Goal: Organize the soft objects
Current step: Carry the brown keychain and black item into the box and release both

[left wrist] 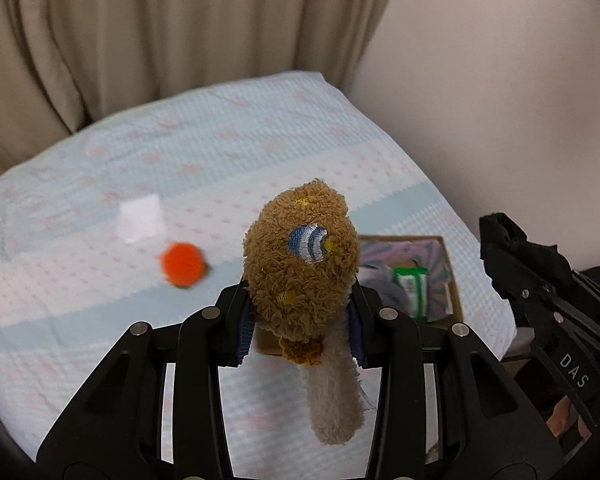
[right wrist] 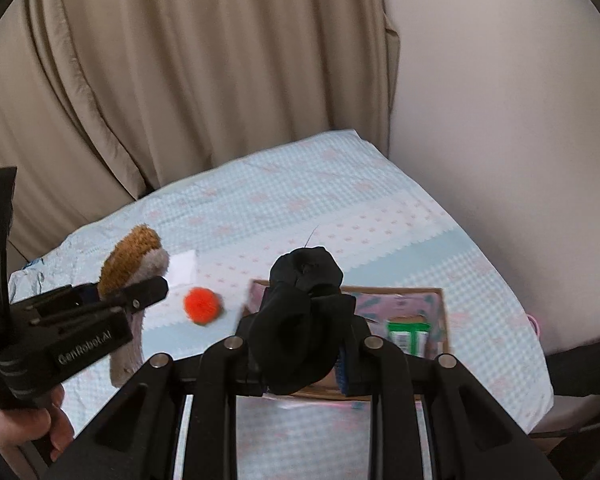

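My left gripper [left wrist: 300, 328] is shut on a brown and grey plush toy [left wrist: 304, 252] and holds it above the bed; the toy also shows at the left of the right wrist view [right wrist: 130, 256]. My right gripper [right wrist: 300, 356] is shut on a black bundled cloth [right wrist: 300, 308], held above a cardboard box [right wrist: 440, 300]. The box [left wrist: 454, 280] holds a patterned cloth and a green and white packet [left wrist: 410, 288]. An orange pom-pom ball [left wrist: 182, 264] lies on the bed to the left of the box, also seen in the right wrist view [right wrist: 202, 305].
A white square of cloth or paper [left wrist: 140, 218] lies on the light blue patterned bedcover [left wrist: 100, 320] behind the ball. Beige curtains [left wrist: 140, 40] hang behind the bed. A pale wall [left wrist: 500, 80] borders its right side.
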